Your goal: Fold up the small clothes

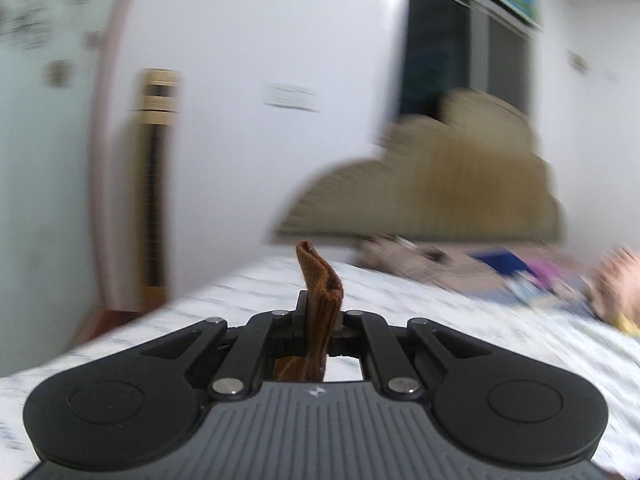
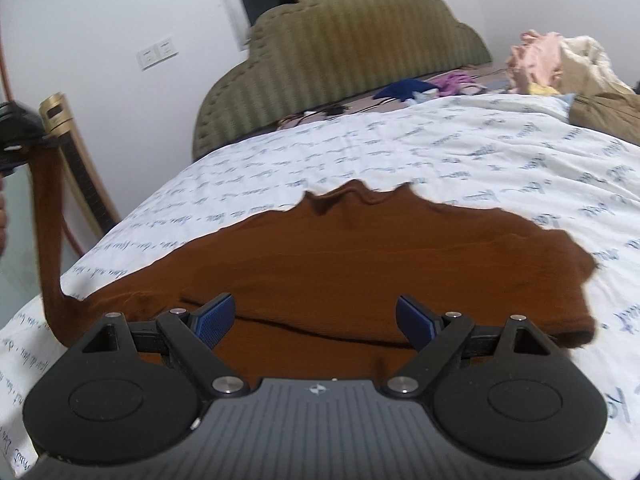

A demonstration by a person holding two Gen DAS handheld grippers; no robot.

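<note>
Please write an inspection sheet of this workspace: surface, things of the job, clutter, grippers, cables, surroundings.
Surface: bed cover, white with blue script, lightly wrinkled.
Job's things: brown garment spread on the cover; one sleeve lifted off the bed's edge.
Clutter: clothes pile at the far corner; small items by the headboard.
Grippers: left gripper shut on the sleeve; right gripper open above the garment, its fingers holding nothing.
Cables: dark cords by the headboard.
Surroundings: white wall, wall switches, gold-trimmed stand.

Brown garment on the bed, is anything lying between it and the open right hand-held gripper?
Nothing visible. The right hand-held gripper hangs open directly above the brown garment, bare cloth between its fingers. The left hand-held gripper is shut on one sleeve, off to the side.
</note>
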